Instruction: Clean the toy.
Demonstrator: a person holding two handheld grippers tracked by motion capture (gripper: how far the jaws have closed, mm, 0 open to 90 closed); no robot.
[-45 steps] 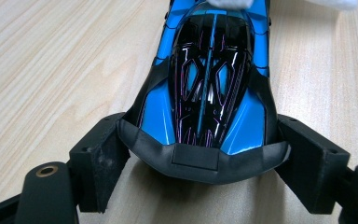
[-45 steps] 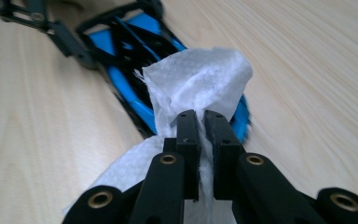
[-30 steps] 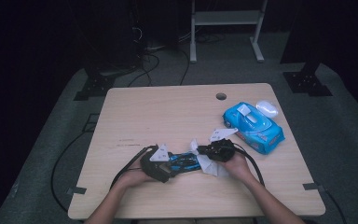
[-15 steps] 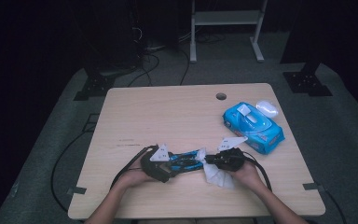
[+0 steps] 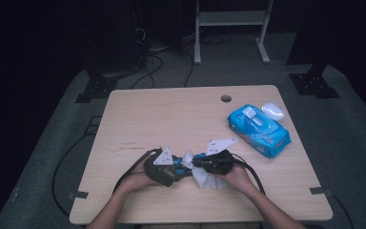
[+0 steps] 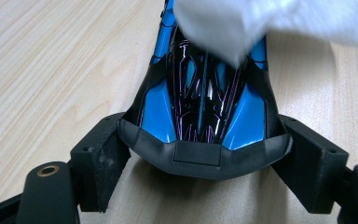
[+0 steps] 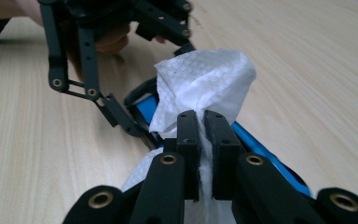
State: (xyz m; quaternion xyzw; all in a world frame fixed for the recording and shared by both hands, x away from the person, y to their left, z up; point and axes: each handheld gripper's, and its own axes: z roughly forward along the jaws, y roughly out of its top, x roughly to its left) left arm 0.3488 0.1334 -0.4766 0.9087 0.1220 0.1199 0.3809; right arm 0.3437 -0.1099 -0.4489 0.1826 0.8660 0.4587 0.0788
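Near the front edge of the surface [image 5: 138, 114], about midway along it, a blue and black toy car [image 6: 204, 100] is being wiped. The left gripper [image 5: 164, 167] has its fingers [image 6: 100, 161] part-way open and pressed on the car's two flanks at one end, pinning it flat on the wood. The right gripper [image 5: 209, 162] has its fingers [image 7: 189, 140] all but closed, with a fold of a white wipe [image 7: 205, 81] pinched between them; the loose part of the wipe lies over the car's other end.

By my reading the step in hand is the rubbing of the car's body. The next move calls for drawing the wipe along the shell toward the held end while the left grip does not slacken, and for light pressure so the car does not twist out.

Counted: one toy car, one wipe in use, two grippers, and one blue pack of wipes [image 5: 259, 129] near the right edge, with one small white lid-like piece [image 5: 273, 110] just beside it, toward the far right corner.
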